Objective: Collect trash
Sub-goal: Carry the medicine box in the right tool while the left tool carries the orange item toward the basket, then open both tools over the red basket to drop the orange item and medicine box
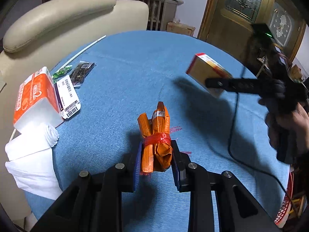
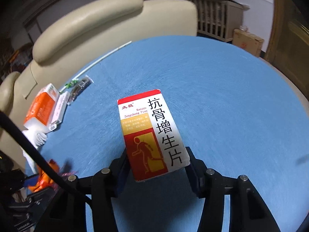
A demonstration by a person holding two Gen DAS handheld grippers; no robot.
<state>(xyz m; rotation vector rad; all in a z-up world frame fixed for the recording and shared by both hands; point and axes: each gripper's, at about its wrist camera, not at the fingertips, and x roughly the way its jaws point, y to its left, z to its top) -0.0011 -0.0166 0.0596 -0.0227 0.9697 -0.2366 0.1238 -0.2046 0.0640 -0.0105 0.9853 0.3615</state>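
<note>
My left gripper (image 1: pixel 156 150) is shut on an orange wrapper bundle (image 1: pixel 157 135) tied with red string, held just above the blue tablecloth (image 1: pixel 125 81). My right gripper (image 2: pixel 157 158) is shut on a red, white and yellow medicine box (image 2: pixel 150 133) and holds it in the air over the table. The box (image 1: pixel 207 73) and the right gripper (image 1: pixel 212 83) also show at the right of the left wrist view. The orange bundle (image 2: pixel 43 177) shows blurred at the lower left of the right wrist view.
An orange tissue pack (image 1: pixel 35 98) with white tissues (image 1: pixel 32 154), a white labelled packet (image 1: pixel 67 96), a dark snack packet (image 1: pixel 82 73) and a green wrapper (image 1: pixel 61 71) lie at the table's left. A cream armchair (image 1: pixel 63 19) stands behind. A red basket (image 1: pixel 285 208) is lower right.
</note>
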